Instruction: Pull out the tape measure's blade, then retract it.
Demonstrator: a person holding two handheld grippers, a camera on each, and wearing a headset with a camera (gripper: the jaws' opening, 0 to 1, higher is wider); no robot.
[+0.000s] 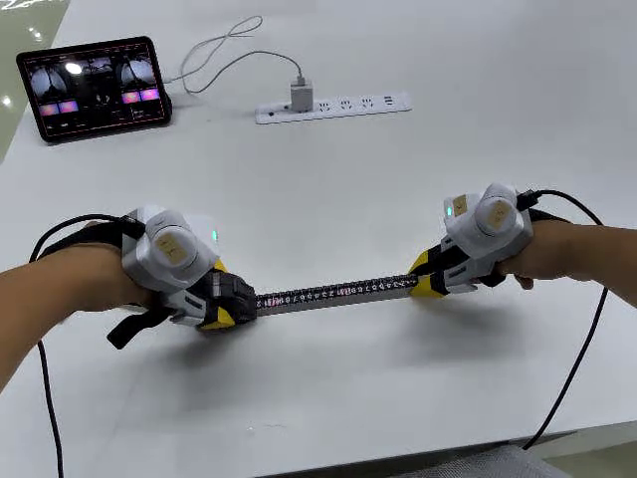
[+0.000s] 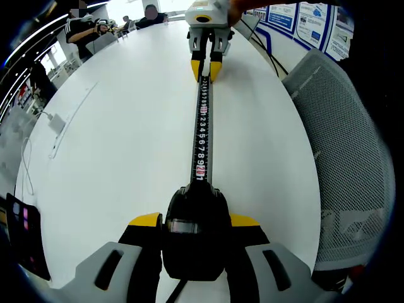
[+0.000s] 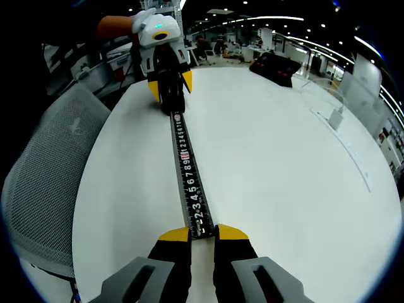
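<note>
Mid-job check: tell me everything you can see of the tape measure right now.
The tape measure has a black case, plastic by the look, clamped between the left gripper's yellow-tipped jaws. Its blade is dark with pale numerals and some red marks, drawn out straight and lying low along the white table. The blade's free end sits between the right gripper's jaws, which are shut on it. Whether the blade rests on the table along its length is unclear.

White table [image 1: 398, 179]. Near the far edge, a white power strip [image 1: 333, 106] with a charger [image 1: 301, 96] plugged in, and a white cable [image 1: 214, 55] looping left to a lit tablet [image 1: 95, 88].
</note>
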